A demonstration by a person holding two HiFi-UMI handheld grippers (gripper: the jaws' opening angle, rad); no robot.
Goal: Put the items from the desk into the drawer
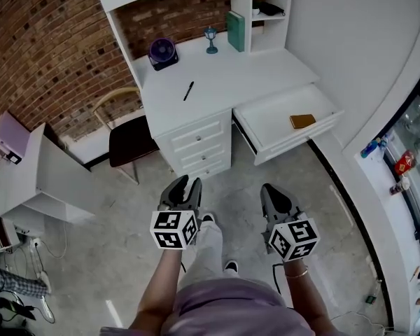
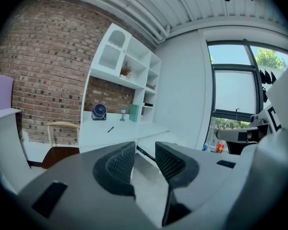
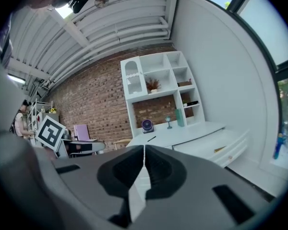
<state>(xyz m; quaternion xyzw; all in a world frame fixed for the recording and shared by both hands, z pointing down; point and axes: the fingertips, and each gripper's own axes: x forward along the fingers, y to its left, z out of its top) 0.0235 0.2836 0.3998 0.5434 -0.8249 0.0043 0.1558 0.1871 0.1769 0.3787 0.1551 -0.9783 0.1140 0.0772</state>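
approach stage: left gripper (image 1: 187,184) part-open and empty, right gripper (image 1: 271,190) closed on nothing, both well short of desk (image 1: 266,68); pen (image 1: 188,90) lies on desktop, drawer (image 1: 269,117) open; next move probably calls for reaching to the pen

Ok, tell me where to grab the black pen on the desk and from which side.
Probably mid-shaft, coming down from above. The pen lies flat and alone on the desk top, slanted, so turn the grip to straddle its thin barrel across its length. Nothing stands close enough to block that approach.
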